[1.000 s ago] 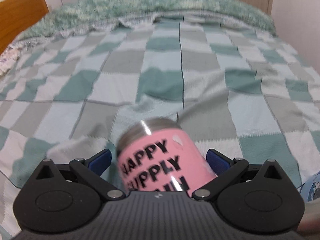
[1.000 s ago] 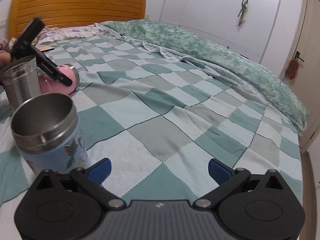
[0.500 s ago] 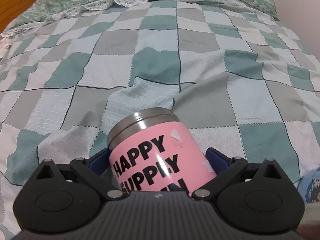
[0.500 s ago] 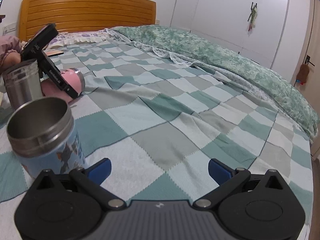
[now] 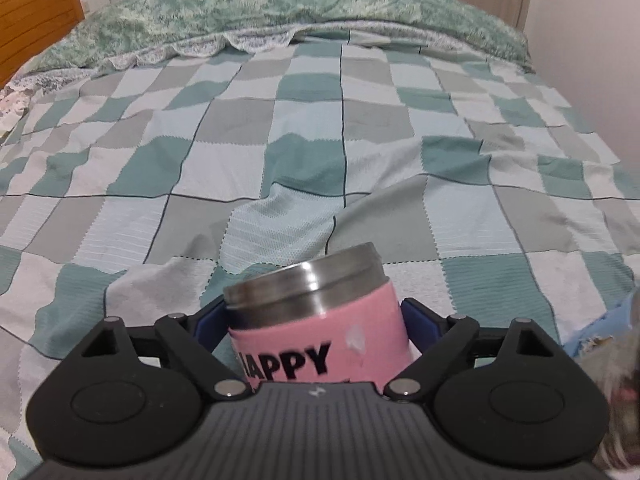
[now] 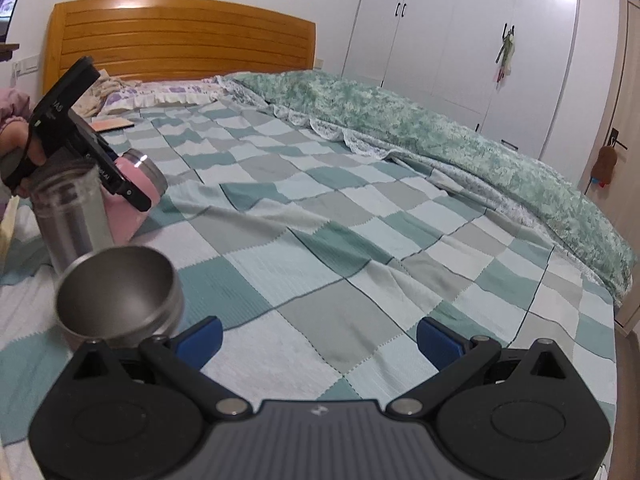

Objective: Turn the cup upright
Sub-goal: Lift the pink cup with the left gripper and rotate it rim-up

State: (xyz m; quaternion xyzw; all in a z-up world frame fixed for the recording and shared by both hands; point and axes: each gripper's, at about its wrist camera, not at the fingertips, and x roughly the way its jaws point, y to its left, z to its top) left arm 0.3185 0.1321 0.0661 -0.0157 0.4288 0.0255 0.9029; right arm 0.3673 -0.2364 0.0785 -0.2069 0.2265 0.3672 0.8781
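A pink steel cup (image 5: 320, 320) printed "HAPPY" sits between the blue pads of my left gripper (image 5: 316, 320), which is shut on its body; the steel end points away from the camera, tilted up. In the right wrist view the same pink cup (image 6: 136, 184) leans over on the bed, held by the left gripper (image 6: 120, 188). My right gripper (image 6: 318, 338) is open and empty, low over the checked blanket (image 6: 360, 240).
A plain steel cup (image 6: 72, 216) stands upright beside the pink one. A blue-sleeved steel cup (image 6: 120, 300) stands open-mouthed by my right gripper's left finger. A wooden headboard (image 6: 180, 40), a green duvet (image 6: 440, 132) and white wardrobes (image 6: 480, 32) lie beyond.
My left gripper closed on the pink cup and tipped it up, so less of its print shows. My right gripper drew back and up; the blue cup now sits lower left.
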